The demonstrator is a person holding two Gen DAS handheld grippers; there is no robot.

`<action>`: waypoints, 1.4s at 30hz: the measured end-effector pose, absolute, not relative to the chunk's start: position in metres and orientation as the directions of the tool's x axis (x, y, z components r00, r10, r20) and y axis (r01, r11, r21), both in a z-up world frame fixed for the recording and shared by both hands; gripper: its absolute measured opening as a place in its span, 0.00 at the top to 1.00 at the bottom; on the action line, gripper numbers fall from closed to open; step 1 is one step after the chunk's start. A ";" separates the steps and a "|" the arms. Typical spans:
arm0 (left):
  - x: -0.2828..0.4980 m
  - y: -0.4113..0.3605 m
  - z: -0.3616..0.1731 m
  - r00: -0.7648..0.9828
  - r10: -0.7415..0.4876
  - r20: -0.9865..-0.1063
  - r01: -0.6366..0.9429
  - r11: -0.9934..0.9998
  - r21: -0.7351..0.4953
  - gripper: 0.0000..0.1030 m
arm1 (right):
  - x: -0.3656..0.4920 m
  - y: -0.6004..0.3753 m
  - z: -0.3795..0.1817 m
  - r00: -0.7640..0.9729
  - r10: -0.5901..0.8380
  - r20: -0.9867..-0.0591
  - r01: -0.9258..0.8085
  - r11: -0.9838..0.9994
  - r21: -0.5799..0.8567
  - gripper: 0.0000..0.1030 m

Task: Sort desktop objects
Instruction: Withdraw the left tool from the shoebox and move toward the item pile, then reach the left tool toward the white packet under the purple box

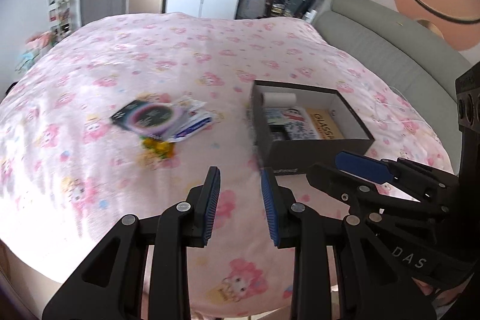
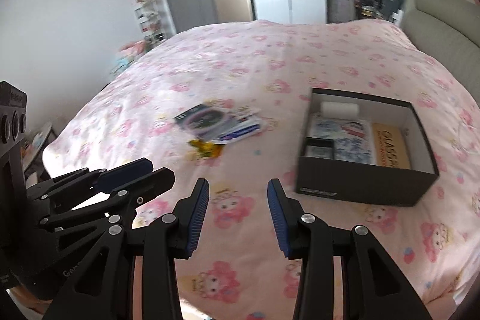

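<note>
A black open box (image 1: 312,150) (image 2: 366,185) sits on the pink bedspread and holds a white roll (image 1: 279,101) (image 2: 339,110), picture cards and a yellow booklet (image 1: 325,122) (image 2: 390,146). A loose pile lies left of it: a dark round-patterned packet (image 1: 147,116) (image 2: 204,119), a blue-white packet (image 1: 193,126) (image 2: 240,132) and a yellow wrapper (image 1: 159,149) (image 2: 207,147). My left gripper (image 1: 240,191) is open and empty above the near bed. My right gripper (image 2: 238,200) is open and empty, also seen in the left wrist view (image 1: 357,173). The left gripper shows in the right wrist view (image 2: 141,176).
The pink cartoon-print bedspread (image 1: 168,59) (image 2: 270,59) covers the bed. A grey padded headboard (image 1: 390,35) (image 2: 441,17) runs along the right. A grey door, white wardrobe and cluttered shelves stand beyond the far edge.
</note>
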State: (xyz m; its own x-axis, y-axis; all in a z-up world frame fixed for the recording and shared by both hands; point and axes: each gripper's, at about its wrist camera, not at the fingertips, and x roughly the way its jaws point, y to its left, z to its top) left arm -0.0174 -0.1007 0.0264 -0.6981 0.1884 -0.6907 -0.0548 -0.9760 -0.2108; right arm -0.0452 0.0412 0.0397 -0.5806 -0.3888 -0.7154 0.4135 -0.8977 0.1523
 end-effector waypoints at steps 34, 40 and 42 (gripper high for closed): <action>-0.146 -0.176 -0.097 -0.621 0.278 -0.732 0.104 -0.897 -0.429 0.76 | -0.178 -0.024 -0.054 -0.441 -0.406 -0.801 0.400 -0.888 0.229 0.64; -0.194 -0.186 -0.130 -0.599 0.262 -0.757 0.142 -0.895 -0.422 0.75 | -0.228 -0.036 -0.085 -0.416 -0.358 -0.836 0.377 -0.904 0.200 0.64; -0.210 -0.191 -0.142 -0.586 0.257 -0.768 0.164 -0.891 -0.423 0.76 | -0.244 -0.040 -0.097 -0.407 -0.341 -0.847 0.356 -0.914 0.197 0.64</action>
